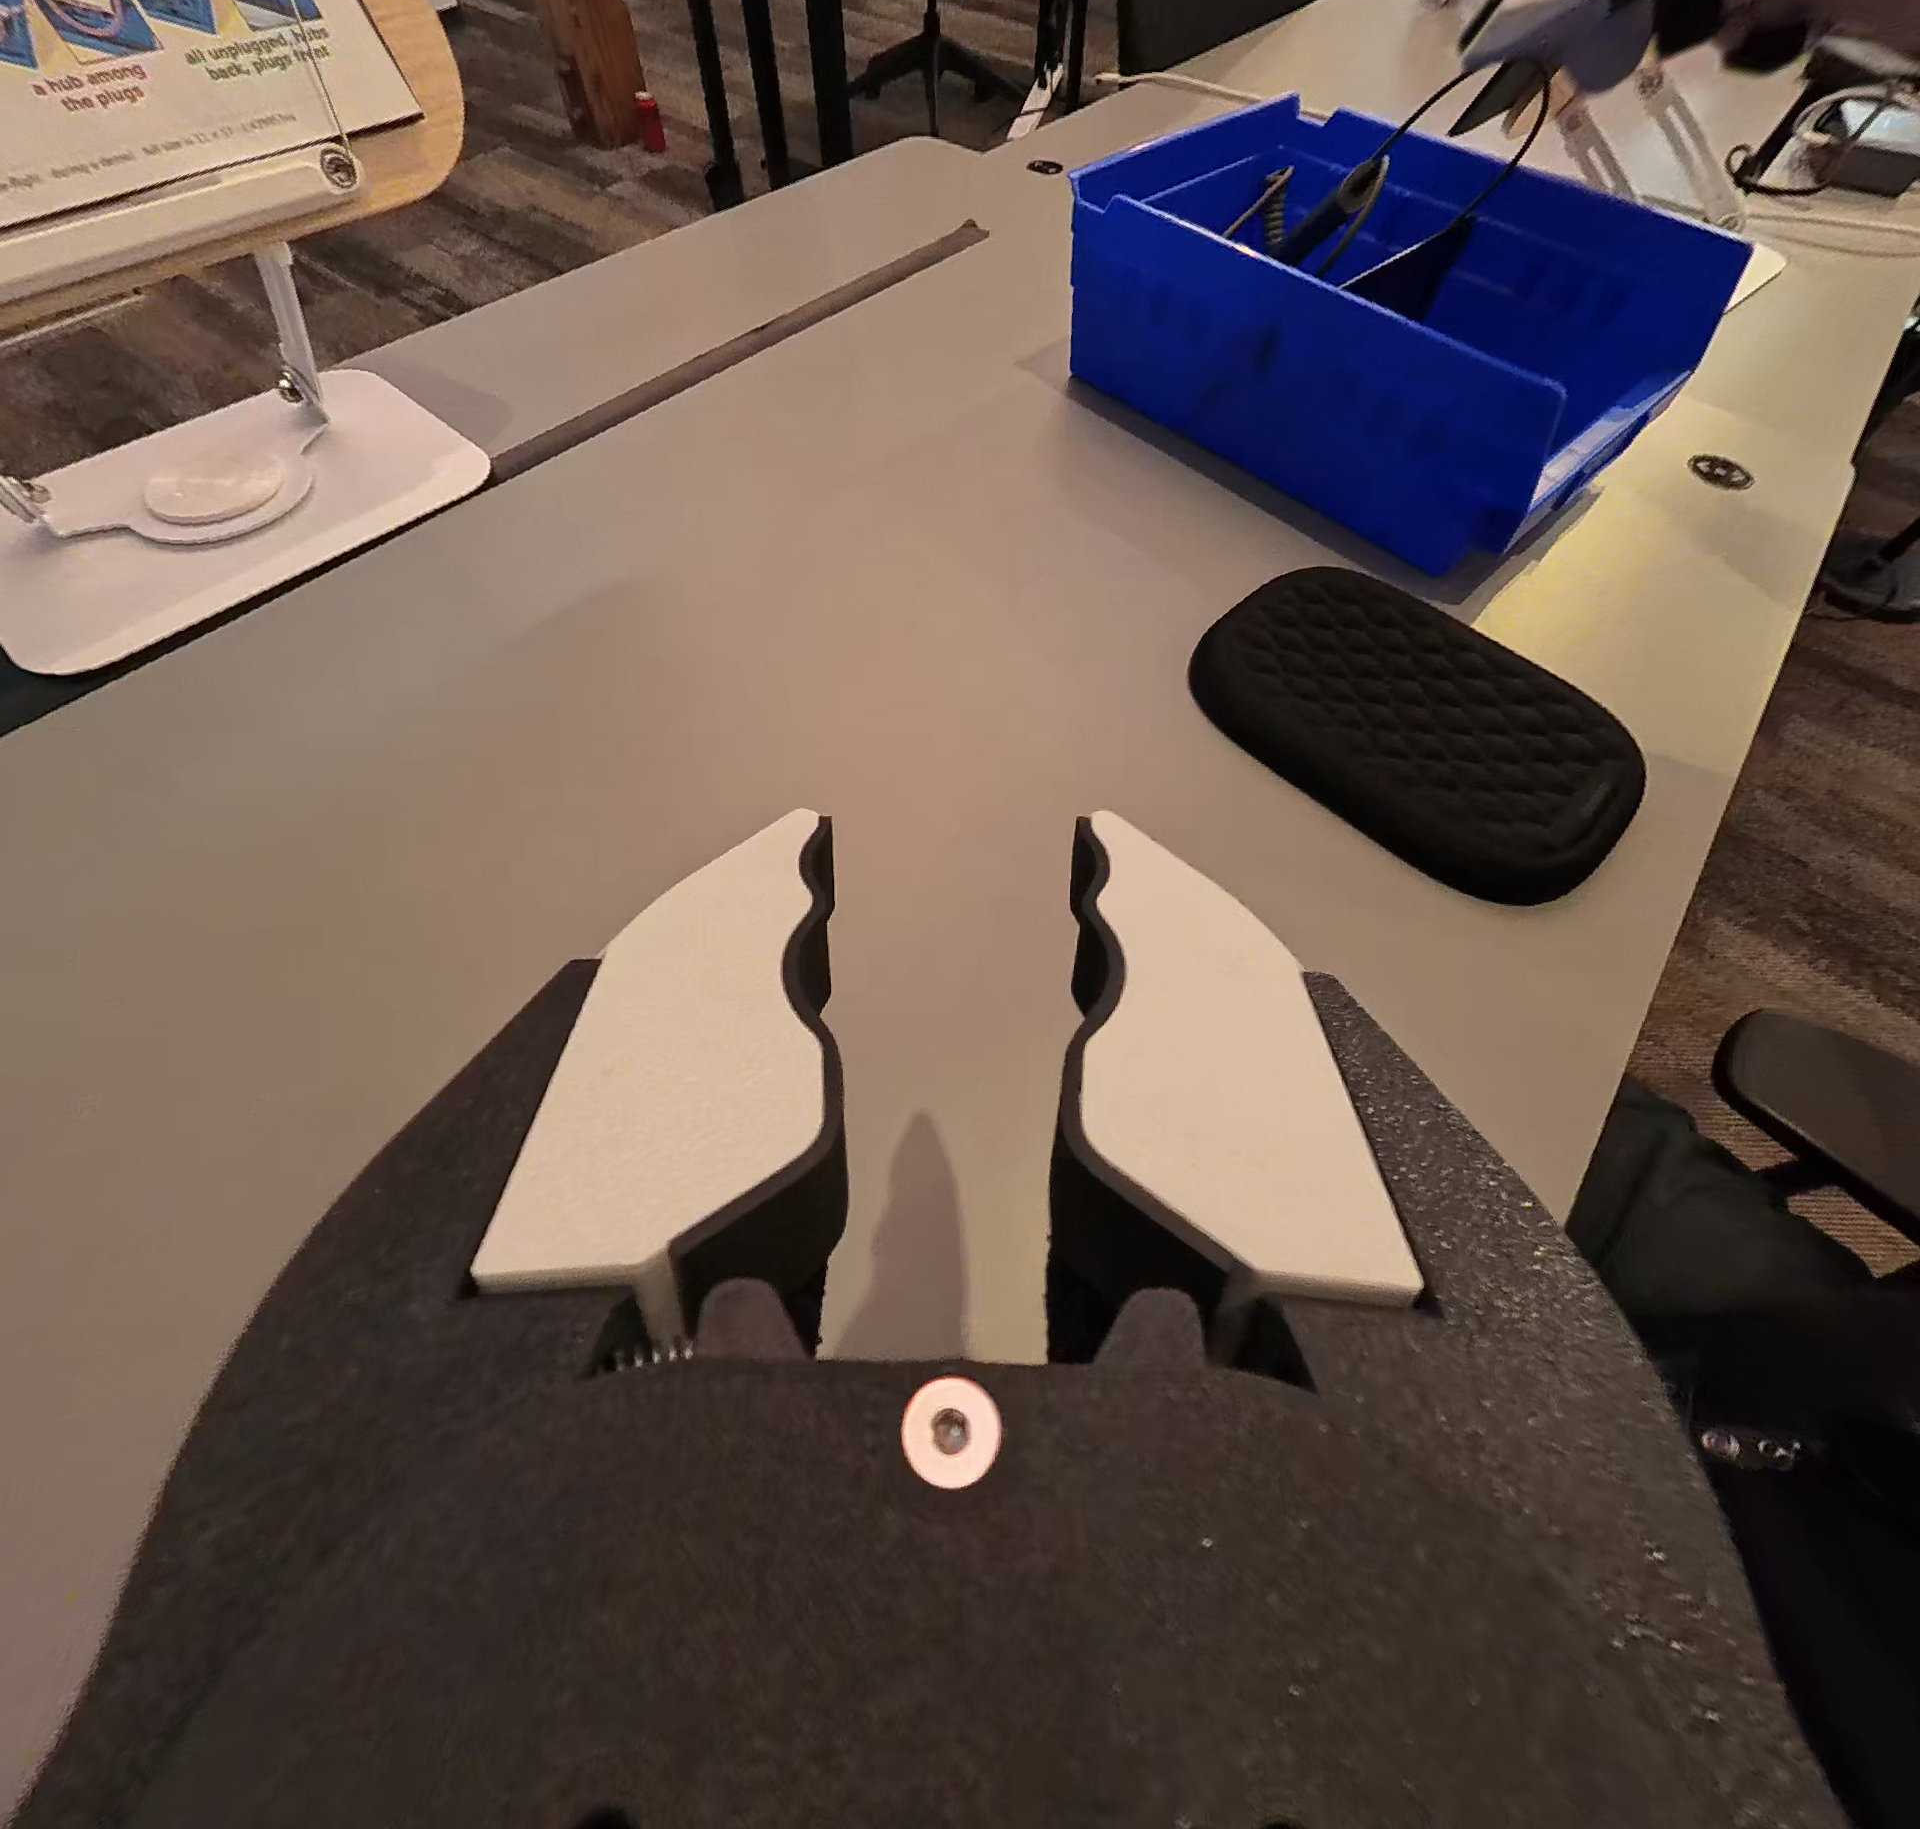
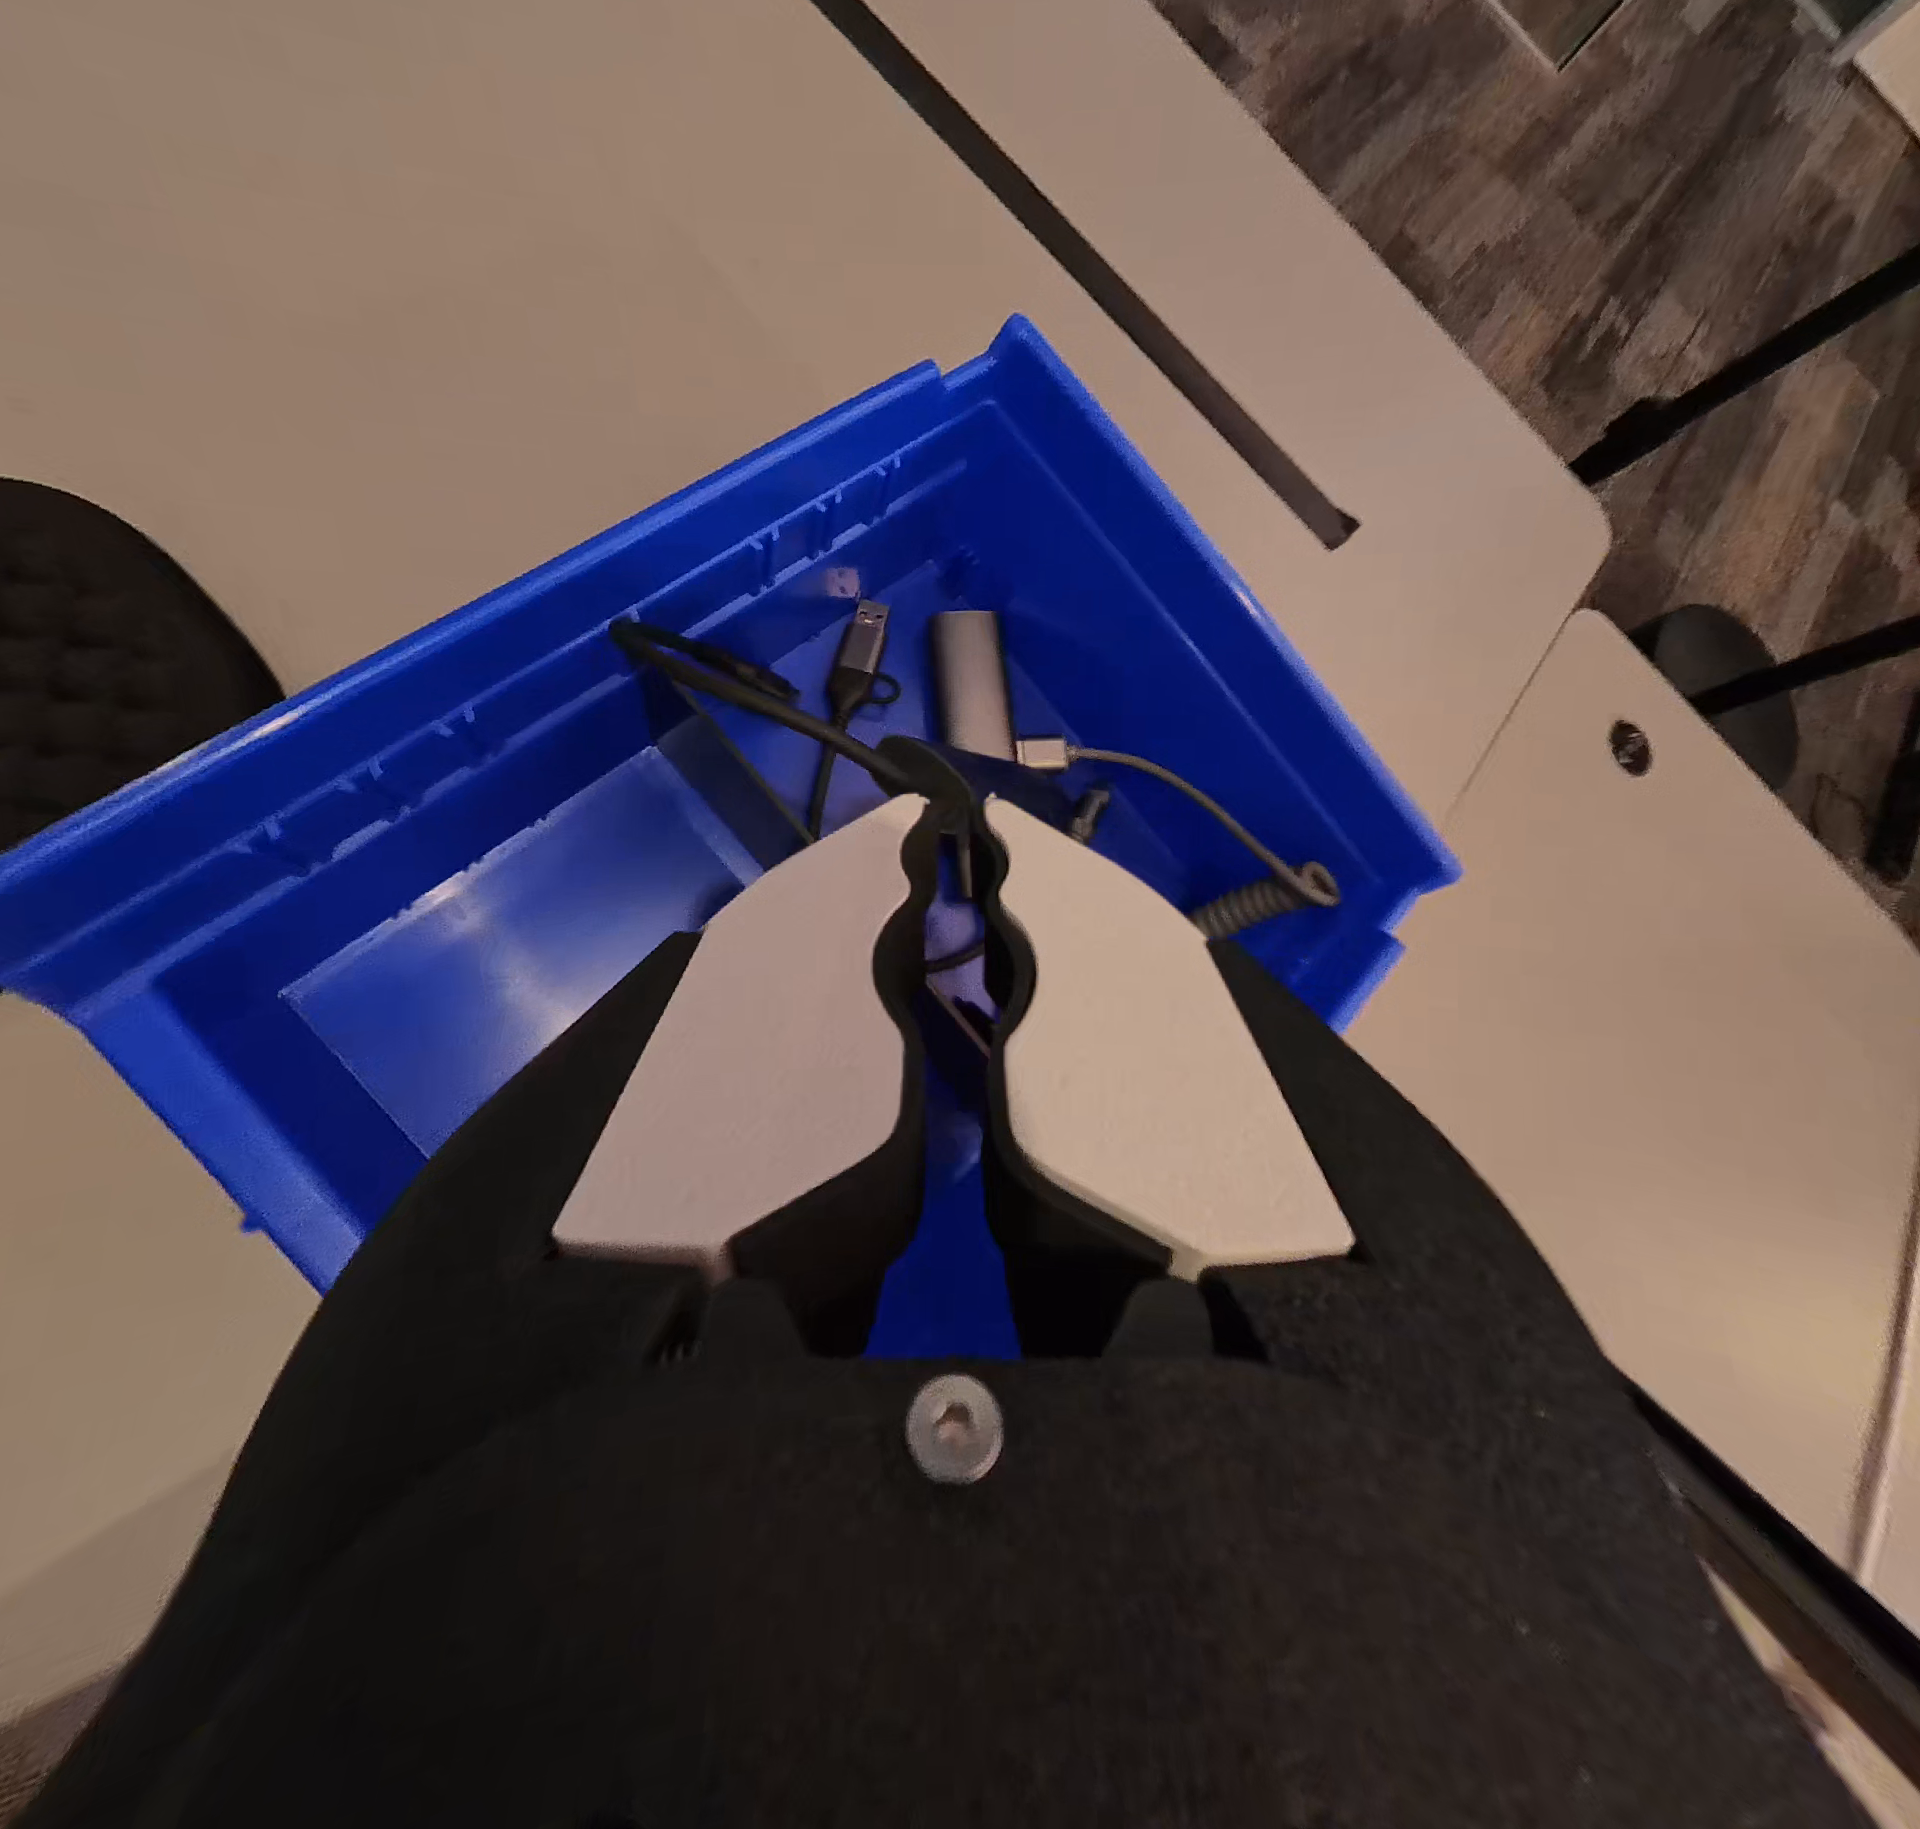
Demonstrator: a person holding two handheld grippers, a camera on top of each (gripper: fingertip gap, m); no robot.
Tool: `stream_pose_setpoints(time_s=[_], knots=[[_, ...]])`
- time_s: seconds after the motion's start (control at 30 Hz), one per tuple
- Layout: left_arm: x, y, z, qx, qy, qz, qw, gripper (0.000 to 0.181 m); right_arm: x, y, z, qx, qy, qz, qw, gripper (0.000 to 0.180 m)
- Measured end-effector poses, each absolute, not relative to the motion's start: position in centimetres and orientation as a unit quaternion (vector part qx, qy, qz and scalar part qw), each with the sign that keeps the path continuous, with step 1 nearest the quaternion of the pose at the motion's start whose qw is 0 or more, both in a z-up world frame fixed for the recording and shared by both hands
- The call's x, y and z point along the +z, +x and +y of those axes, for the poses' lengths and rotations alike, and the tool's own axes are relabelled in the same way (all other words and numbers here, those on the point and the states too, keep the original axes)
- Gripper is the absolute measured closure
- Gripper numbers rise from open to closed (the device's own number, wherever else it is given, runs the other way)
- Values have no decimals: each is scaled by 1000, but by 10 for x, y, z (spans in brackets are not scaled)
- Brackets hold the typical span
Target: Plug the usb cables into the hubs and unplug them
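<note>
Left wrist view. Left gripper [image 1: 951,844] hovers low over the bare middle of the grey table [image 1: 727,584], fingers apart, nothing between them. Judged idle, parked clear of the work until a cable or hub is brought out. Blue bin [image 1: 1351,397] stands toward the far right edge of the table; black padded wrist rest [image 1: 1418,730] lies just in front of it, close to the right edge. A white stand [image 1: 249,470] carrying an instruction sheet sits at the far left edge. Right gripper [image 1: 1621,3] shows blurred above the bin, with a thin black cable [image 1: 1444,106] hanging from it down into the bin.

Right wrist view. Right gripper [image 2: 951,808] points down over the bin [image 2: 364,813], fingertips pinched together on the black cable [image 2: 790,709], which loops away toward the bin's far wall. Grip taken at a bend in the cord, not at a plug; probably just to lift it out. Resting on the bin floor: a grey hub [image 2: 968,678], a USB plug [image 2: 864,636] beside it, and a coiled cable [image 2: 1257,901] near the right wall. Nothing plugged in yet as far as visible; a dark item under the fingers cannot be identified.
</note>
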State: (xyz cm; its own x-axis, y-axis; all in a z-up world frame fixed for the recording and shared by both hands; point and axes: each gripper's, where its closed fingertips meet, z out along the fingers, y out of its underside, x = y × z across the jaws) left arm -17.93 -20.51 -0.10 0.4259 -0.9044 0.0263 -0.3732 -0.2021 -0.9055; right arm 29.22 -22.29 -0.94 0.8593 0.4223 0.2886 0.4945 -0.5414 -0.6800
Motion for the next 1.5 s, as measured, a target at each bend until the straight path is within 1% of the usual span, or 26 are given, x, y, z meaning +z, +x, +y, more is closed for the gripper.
stream_pose_setpoints(time_s=[0.2,0.3,0.43,0.57,0.67,0.77,0.87,0.97,1.07,1.13,1.2,1.43,1.5], knots=[[-2,-189,-195,-295,-724,419,461,138,-31,276,-208,-44,-890,-220,397,175],[-3,-202,-187,-272,-728,404,483,138,-27,274,-207,-67,-885,-200,414,175],[-9,-221,-180,-251,-736,384,497,138,-11,272,-217,-96,-876,-168,442,168],[-12,-250,-168,-232,-752,357,503,138,1,298,-242,-154,-878,-124,437,161],[-6,-279,-157,-205,-763,333,516,138,1,325,-265,-164,-890,-74,420,154],[2,-316,-142,-145,-773,308,536,138,2,348,-285,-151,-897,-21,415,154],[8,-350,-131,-103,-781,282,547,137,2,373,-302,-177,-899,8,401,152],[9,-383,-122,-69,-793,251,550,137,-10,384,-312,-163,-910,39,379,139],[6,-413,-115,-44,-807,220,546,136,-27,379,-312,-99,-921,75,368,121],[4,-432,-111,-25,-813,202,546,136,-36,373,-311,-60,-926,91,362,114],[-1,-446,-108,-13,-821,187,540,136,-45,372,-310,-52,-932,93,348,113],[-17,-467,-107,-16,-836,160,524,135,-78,375,-304,-91,-952,71,282,116],[-19,-470,-108,-19,-838,156,522,135,-87,376,-303,-106,-959,60,257,120]])
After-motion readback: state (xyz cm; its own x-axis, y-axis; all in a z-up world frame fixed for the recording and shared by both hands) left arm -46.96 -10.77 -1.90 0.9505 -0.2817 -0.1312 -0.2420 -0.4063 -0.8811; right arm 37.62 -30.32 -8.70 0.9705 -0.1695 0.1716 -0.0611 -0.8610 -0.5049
